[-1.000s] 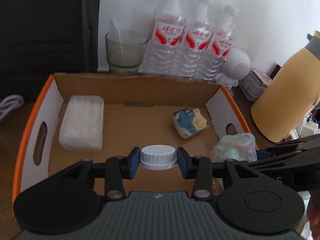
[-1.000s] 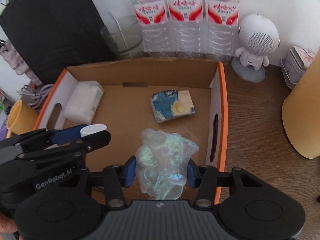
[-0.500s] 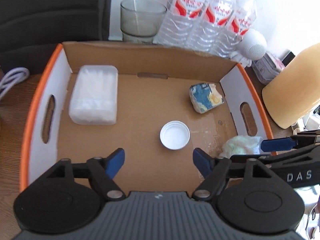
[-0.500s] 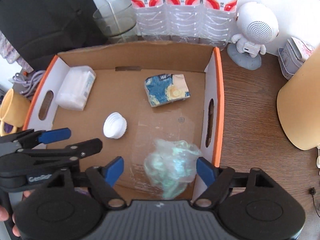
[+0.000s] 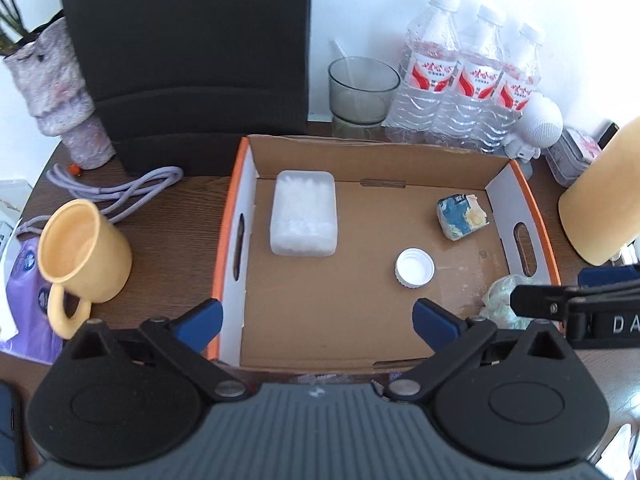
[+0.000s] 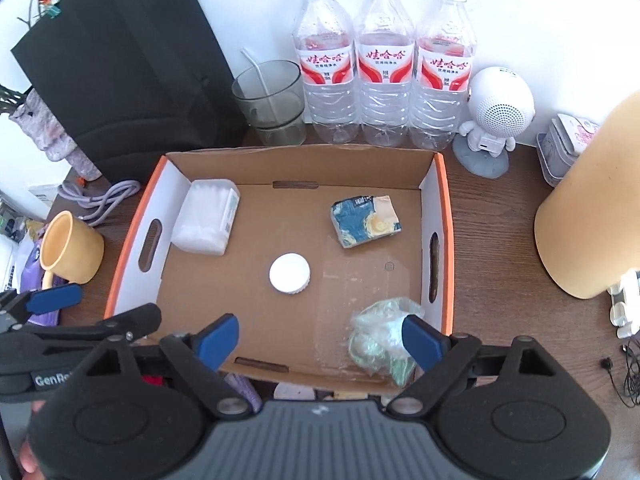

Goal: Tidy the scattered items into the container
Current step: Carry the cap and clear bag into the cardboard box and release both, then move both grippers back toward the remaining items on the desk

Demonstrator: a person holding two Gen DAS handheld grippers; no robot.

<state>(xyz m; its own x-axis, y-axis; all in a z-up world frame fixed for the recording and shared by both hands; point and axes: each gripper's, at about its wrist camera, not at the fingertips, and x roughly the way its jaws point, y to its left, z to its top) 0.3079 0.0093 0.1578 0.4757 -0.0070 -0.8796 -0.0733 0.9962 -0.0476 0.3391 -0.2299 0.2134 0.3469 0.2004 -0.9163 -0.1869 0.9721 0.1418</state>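
Both hand-held grippers let go since prev frame: cap [image 5: 415, 268] & crumpled wrapper [image 6: 383, 335] now lie in box [image 6: 449, 240]. Left hand-held gripper [image 5: 316, 320], right hand-held gripper [image 6: 320, 340] jaws opening, empty. Risk: right pad near wrapper, could snag & drag it out; mug [image 5: 82, 254] still on worktop [image 6: 496, 240].

Dark wooden table [image 6: 492, 240] under cardboard box [image 6: 447, 216], yellow mug [image 6: 72, 250], 3 water bottles [image 6: 384, 64].

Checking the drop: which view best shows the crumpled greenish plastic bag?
The right wrist view: the crumpled greenish plastic bag lies nearly whole in the cardboard box corner. In the left wrist view the right gripper's finger covers part.
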